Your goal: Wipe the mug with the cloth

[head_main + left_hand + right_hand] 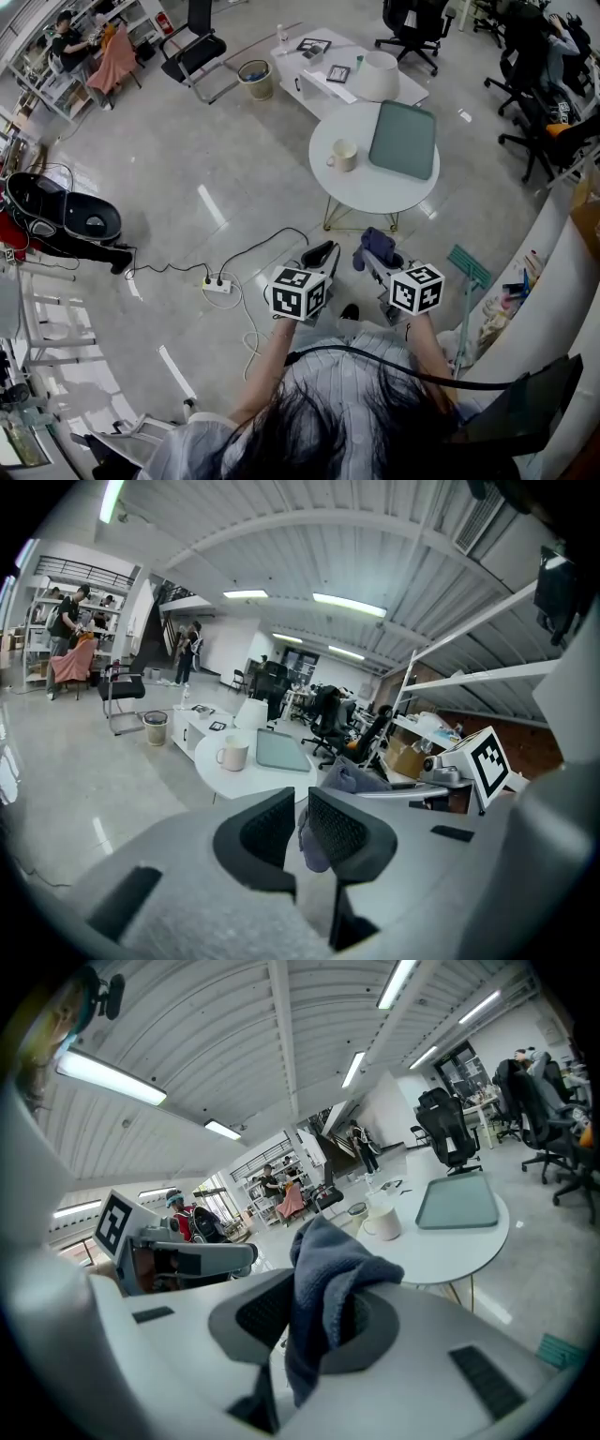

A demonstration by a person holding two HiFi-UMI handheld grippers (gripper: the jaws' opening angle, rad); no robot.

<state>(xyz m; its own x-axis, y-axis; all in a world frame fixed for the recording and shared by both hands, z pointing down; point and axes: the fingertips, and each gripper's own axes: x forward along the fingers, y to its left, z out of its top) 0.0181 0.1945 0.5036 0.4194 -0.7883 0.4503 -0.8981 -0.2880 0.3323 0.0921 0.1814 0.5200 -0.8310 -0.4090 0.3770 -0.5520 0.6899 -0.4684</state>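
Note:
A cream mug stands on the round white table ahead of me, left of a green tray. Both grippers hang in the air short of the table's near edge. My right gripper is shut on a bunched blue-grey cloth, which spills out over its jaws. My left gripper sits just to its left, jaws drawn together to a thin slit and holding nothing. In the left gripper view the mug is far off; in the right gripper view it is too.
A power strip with black cables lies on the floor left of the grippers. Beyond the round table stand a low white table, a lampshade and a waste bin. Office chairs stand at the back and right.

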